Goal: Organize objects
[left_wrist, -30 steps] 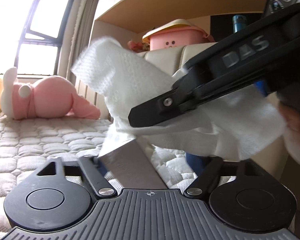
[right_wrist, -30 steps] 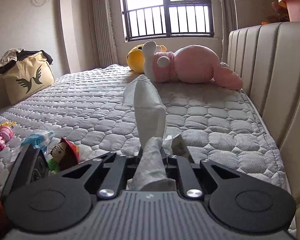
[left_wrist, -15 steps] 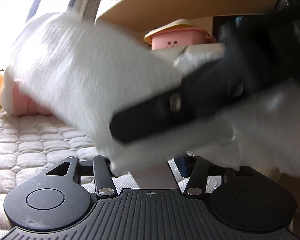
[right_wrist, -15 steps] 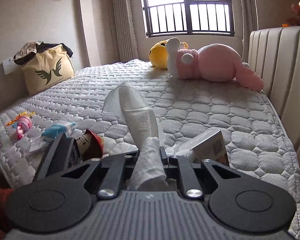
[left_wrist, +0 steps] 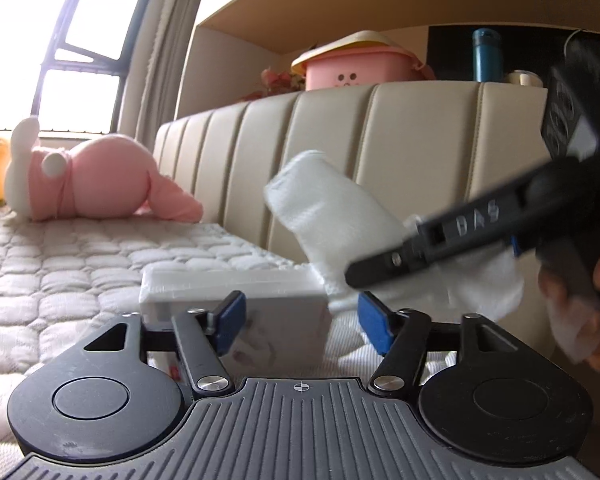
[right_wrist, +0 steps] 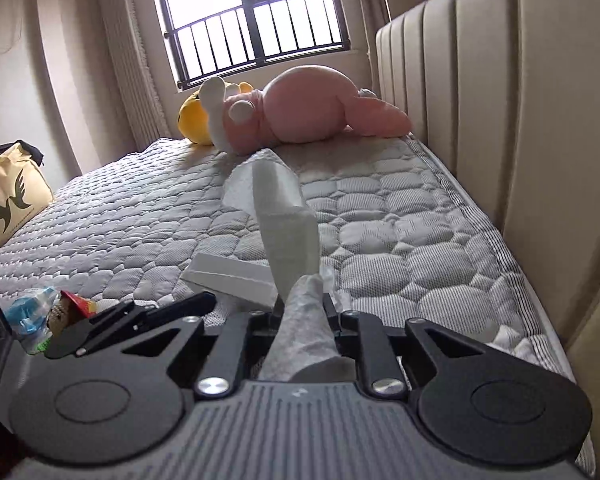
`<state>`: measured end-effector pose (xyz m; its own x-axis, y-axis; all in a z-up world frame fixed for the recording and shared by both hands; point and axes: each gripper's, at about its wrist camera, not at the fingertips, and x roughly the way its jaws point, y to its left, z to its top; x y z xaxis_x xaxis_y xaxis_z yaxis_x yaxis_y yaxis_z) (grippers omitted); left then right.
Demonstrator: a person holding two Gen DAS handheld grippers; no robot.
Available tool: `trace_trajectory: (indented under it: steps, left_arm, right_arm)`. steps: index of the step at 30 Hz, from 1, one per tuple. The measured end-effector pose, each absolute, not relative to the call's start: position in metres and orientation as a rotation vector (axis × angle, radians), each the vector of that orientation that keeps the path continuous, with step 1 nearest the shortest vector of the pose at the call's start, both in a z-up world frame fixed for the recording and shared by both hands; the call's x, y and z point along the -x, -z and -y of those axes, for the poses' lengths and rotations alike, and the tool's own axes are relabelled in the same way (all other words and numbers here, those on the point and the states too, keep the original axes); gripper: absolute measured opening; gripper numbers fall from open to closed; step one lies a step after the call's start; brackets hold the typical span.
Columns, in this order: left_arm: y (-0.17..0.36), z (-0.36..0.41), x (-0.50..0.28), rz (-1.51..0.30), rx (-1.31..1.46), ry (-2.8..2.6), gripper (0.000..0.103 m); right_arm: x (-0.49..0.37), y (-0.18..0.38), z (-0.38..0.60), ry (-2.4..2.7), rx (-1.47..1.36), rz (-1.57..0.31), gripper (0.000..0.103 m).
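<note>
Quilted mattress (right_wrist: 400, 240) underneath, right gripper (right_wrist: 300, 312) clamped on the tissue (right_wrist: 278, 216), left gripper (left_wrist: 300, 320) spread beside the tissue box (left_wrist: 236, 300): best pin that box before pulling.

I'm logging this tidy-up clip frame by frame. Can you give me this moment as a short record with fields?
setting: quilted mattress beside a padded headboard
left gripper: open, holding nothing, at the tissue box
right gripper: shut on a white tissue, held above the mattress
tissue box: lying on the mattress
far end of bed: pink plush and yellow plush under the window
left edge of bed: small toys, beige bag
</note>
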<state>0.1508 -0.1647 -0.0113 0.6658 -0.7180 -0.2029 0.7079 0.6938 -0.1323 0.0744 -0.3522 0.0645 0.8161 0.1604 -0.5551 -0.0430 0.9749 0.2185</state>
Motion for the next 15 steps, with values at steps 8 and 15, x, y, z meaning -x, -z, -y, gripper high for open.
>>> trace_trajectory:
  steps: [8, 15]
  left_arm:
    - [0.003, 0.118, -0.115, -0.382, 0.13, 0.768, 0.078]
    - [0.006, 0.058, -0.091, -0.445, 0.241, 0.755, 0.093]
  right_arm:
    - [-0.063, -0.037, 0.357, -0.096, -0.296, -0.627, 0.018]
    - [-0.048, -0.016, 0.345, -0.104, -0.378, -0.631, 0.044]
